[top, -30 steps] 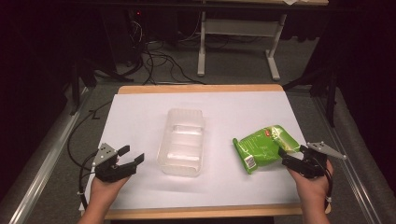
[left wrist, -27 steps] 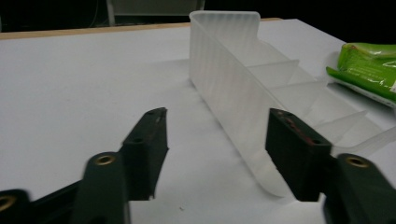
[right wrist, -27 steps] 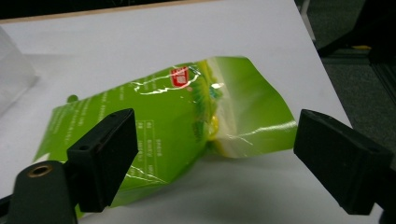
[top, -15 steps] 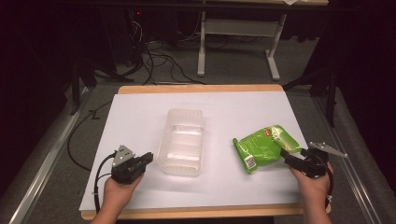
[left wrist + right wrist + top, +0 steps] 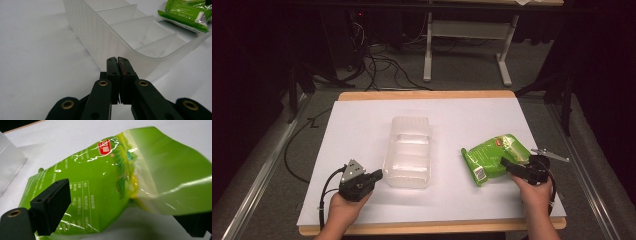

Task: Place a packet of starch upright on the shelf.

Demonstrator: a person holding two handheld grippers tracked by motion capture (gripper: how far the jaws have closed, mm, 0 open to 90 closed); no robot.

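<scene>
A clear plastic container (image 5: 408, 150) with ribbed walls and inner dividers stands mid-table. My left gripper (image 5: 375, 176) is just off its near left corner, and its jaws have just been closing. In the left gripper view they (image 5: 117, 61) meet with nothing between them, the container wall (image 5: 105, 37) right behind. A green snack bag (image 5: 493, 155) lies to the right of the container. My right gripper (image 5: 508, 165) is at the bag's near right edge. In the right gripper view its jaws (image 5: 123, 217) stand wide apart with the bag (image 5: 105, 182) between them.
The white table top (image 5: 362, 125) has a wooden edge. Beyond its far edge are cables (image 5: 377, 65) and a white table frame (image 5: 467, 35) on the floor. A metal rail (image 5: 257, 175) runs along the left side.
My left gripper has moved right toward the container's corner and its jaws have gone from wide open to shut. The right gripper has sunk slightly at the bag's edge.
</scene>
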